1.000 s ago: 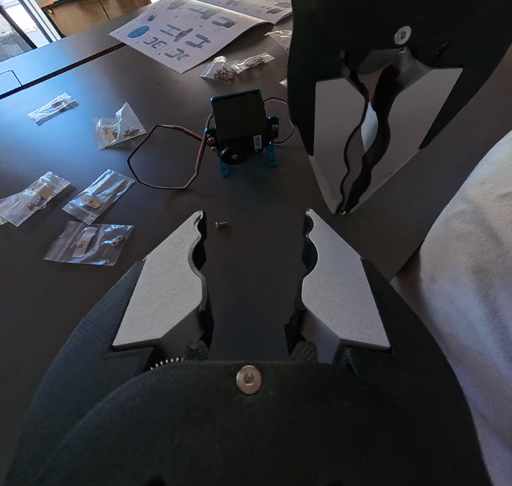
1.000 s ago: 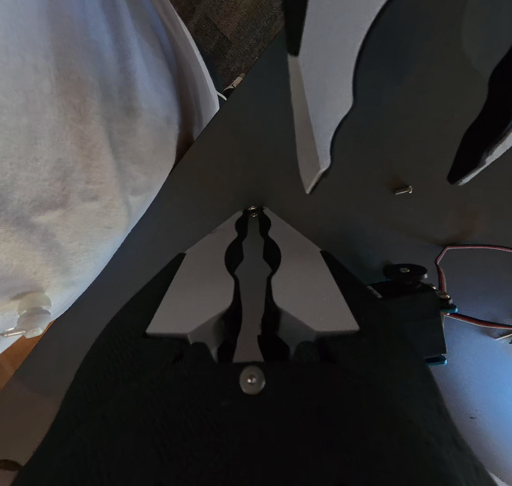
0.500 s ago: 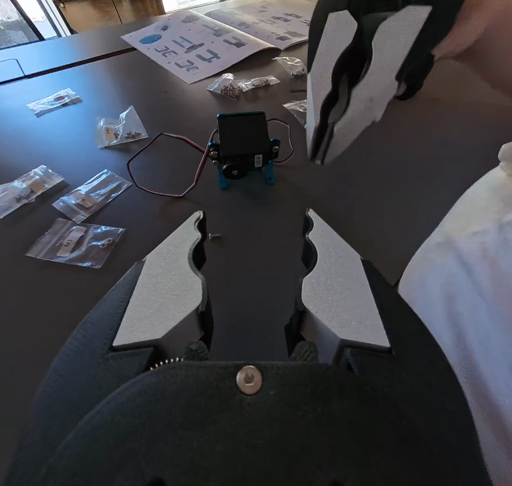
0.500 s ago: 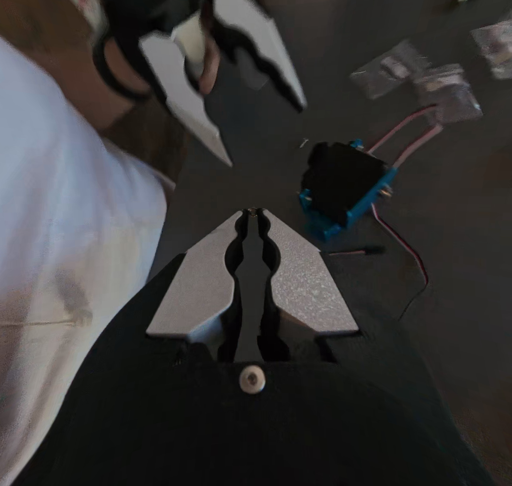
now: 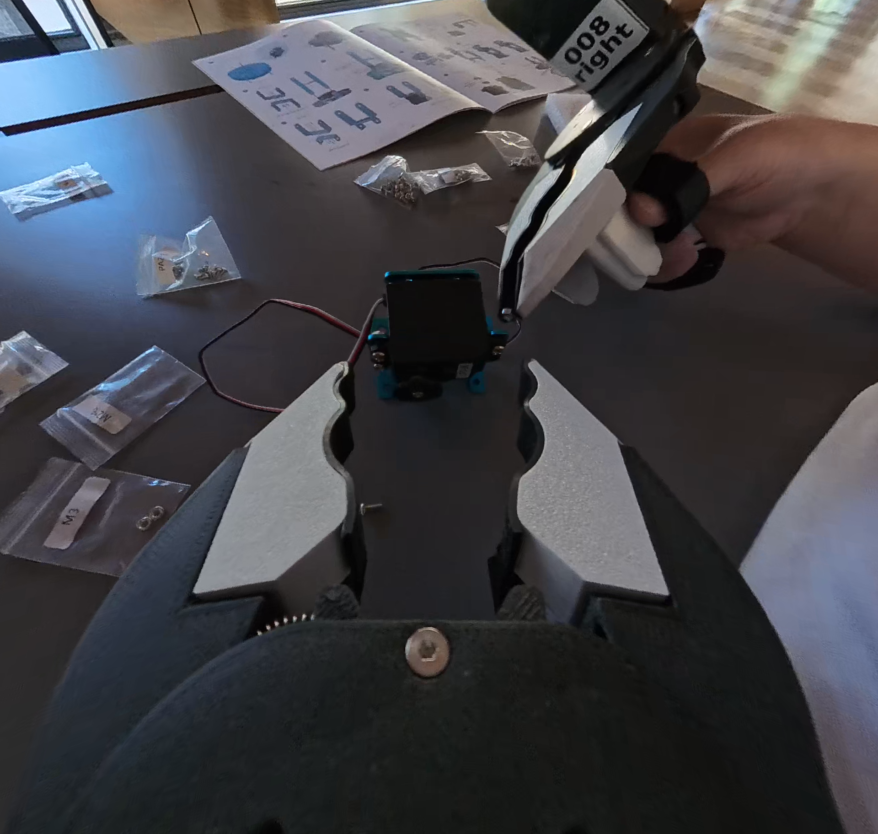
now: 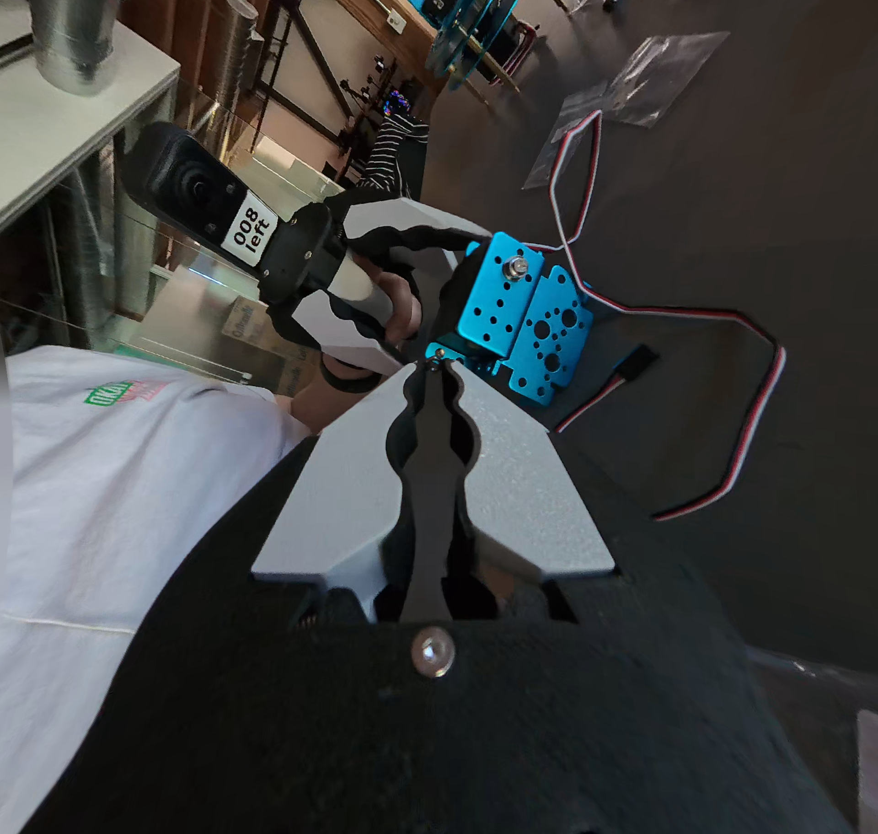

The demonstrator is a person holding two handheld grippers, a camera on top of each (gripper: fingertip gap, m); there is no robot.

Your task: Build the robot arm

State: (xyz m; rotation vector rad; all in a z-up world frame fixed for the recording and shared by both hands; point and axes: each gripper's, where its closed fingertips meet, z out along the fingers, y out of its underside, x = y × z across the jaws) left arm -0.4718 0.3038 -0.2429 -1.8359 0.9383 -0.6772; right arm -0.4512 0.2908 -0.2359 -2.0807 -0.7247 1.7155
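Note:
A black servo in a blue metal bracket (image 5: 433, 336) stands on the dark table (image 5: 665, 383), trailing a red, white and black cable (image 5: 228, 383). My left gripper (image 5: 434, 371) is open and empty, its tips just short of the servo on either side. A loose small screw (image 5: 370, 507) lies on the table between its fingers. My right gripper (image 6: 433, 363) is shut on a small screw (image 6: 433, 365), held at the bracket's (image 6: 518, 317) mounting ear. In the left wrist view the right gripper (image 5: 508, 312) comes down from the upper right. The left gripper (image 6: 439, 295) shows beyond the bracket.
An open booklet (image 5: 380, 84) lies at the back. Several clear bags of small hardware (image 5: 185, 260) (image 5: 123, 407) (image 5: 404, 184) are spread left and behind. A person's white shirt (image 5: 831, 573) is at the table's near right edge. A blue round assembly (image 6: 475, 17) stands far off. My two grippers' fingertips are within a few centimetres of each other. From my left tips it is roughly 25 centimetres to the blue round assembly (image 6: 475, 17); from my right, 30 centimetres.
My right gripper lifted from the table's near edge and swung over to the servo's right side, still shut on the screw. My left gripper moved forward up to the servo.

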